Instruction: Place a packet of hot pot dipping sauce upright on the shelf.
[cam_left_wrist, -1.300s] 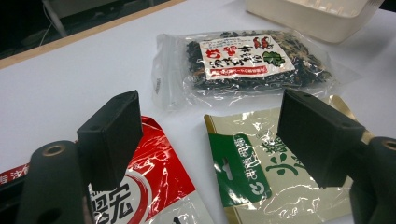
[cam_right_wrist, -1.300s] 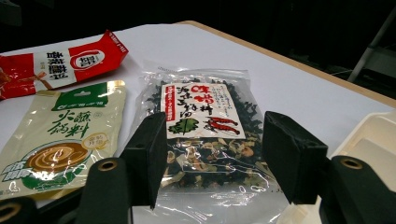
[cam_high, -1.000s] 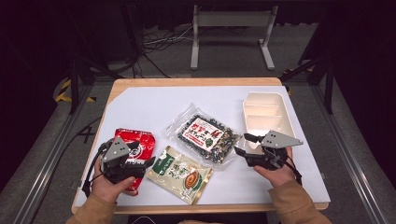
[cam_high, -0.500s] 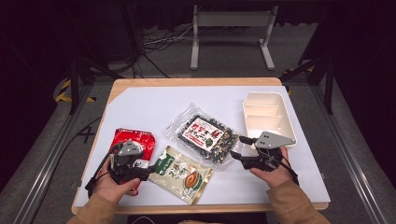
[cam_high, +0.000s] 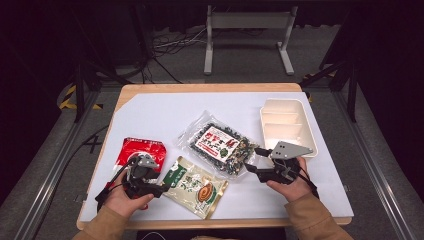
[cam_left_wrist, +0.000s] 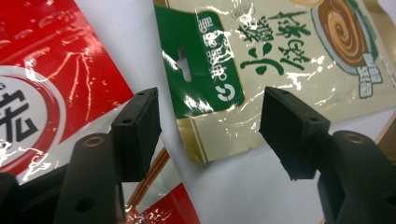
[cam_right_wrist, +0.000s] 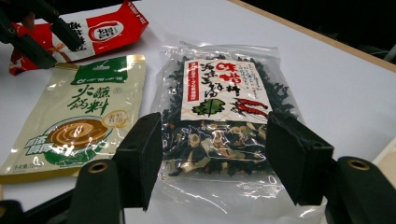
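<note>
Left gripper (cam_high: 159, 188): held low in the person's left hand (cam_high: 125, 199) at the near left of the table (cam_high: 150, 112); jaws spread wide with nothing between the pads.
Red pouch (cam_high: 141, 151): lies flat under and just behind the left gripper; in the left gripper view it (cam_left_wrist: 51, 88) sits beside and beneath the left-hand jaw, whether touching cannot be told.
Green pouch (cam_high: 195, 185): flat on the table right in front of the left gripper's tips; in the left gripper view its green header corner (cam_left_wrist: 201, 65) lies between the two parted jaws, ahead of the pads, not pinched.
Gap: a strip of bare white table separates the red pouch from the green pouch, straight ahead of the left gripper.
Clear bag (cam_high: 220, 142): dark dried contents, white label with red print; lies to the right of the green pouch, just ahead of the right gripper.
Right gripper (cam_high: 252, 160): held in the person's right hand (cam_high: 290, 182), pointing left toward the clear bag; jaws wide apart, gripping nothing.
Right gripper view: the near end of the clear bag (cam_right_wrist: 224, 121) lies between and beyond the parted jaws; the green pouch (cam_right_wrist: 79, 121) lies to the left of them.
Tray (cam_high: 285, 125): cream, with compartments, just behind and to the right of the right gripper.
</note>
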